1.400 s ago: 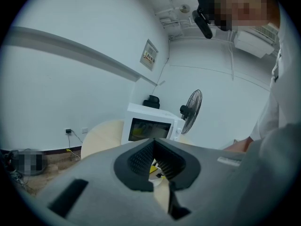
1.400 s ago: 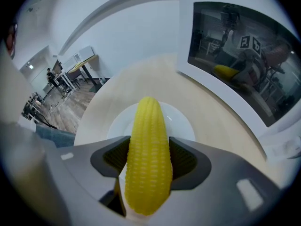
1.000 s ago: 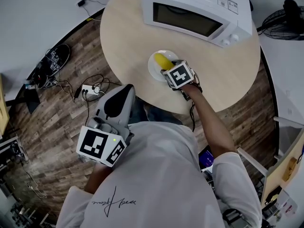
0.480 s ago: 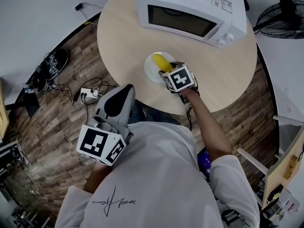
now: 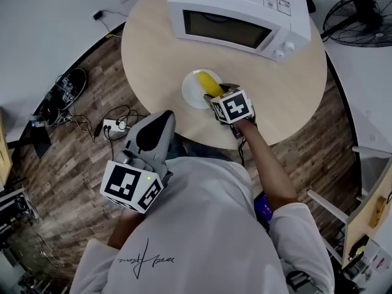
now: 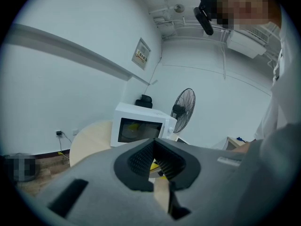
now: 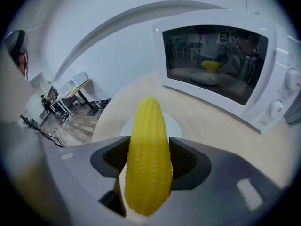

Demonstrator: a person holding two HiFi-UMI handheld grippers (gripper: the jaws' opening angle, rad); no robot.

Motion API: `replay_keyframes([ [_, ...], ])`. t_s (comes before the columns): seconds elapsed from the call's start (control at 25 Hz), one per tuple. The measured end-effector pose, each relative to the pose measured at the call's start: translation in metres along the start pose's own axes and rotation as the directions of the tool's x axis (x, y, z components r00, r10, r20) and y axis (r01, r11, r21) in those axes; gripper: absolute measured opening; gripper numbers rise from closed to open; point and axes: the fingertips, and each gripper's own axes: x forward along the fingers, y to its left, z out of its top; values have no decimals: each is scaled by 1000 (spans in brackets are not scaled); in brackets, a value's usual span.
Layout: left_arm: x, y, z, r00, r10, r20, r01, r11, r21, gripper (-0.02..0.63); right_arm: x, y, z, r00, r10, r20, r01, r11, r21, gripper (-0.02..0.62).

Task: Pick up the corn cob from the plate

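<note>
Drawing back a little toward the person since a second ago, the right gripper (image 7: 148, 160) is now sitting over the near edge of the plate (image 5: 192, 92) rather than further in above it, and the corn cob (image 7: 147, 140) is coming with it. Its jaws are clamping the cob on both sides around the lower half, the ribbed pads pressing into the kernels, while the tapered tip is sticking out past them toward the microwave (image 5: 236, 17). In the head view the cob is lying over the plate's right part, just ahead of the marker cube; whether it is clear of the plate I cannot tell. The plate is resting on the round table (image 5: 153, 54), near the microwave's front. The left gripper (image 6: 156, 160) is hanging low beside the table's near edge, well apart from the plate, its jaws closed together on nothing.
</note>
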Motion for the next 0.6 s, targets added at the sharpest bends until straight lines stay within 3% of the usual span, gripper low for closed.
replay_keyframes([
  [0.6, 8, -9, -3, 1000, -24, -8, 24, 1000, 15, -5, -41, -1, 15, 991, -4, 137, -4, 998, 61, 269],
])
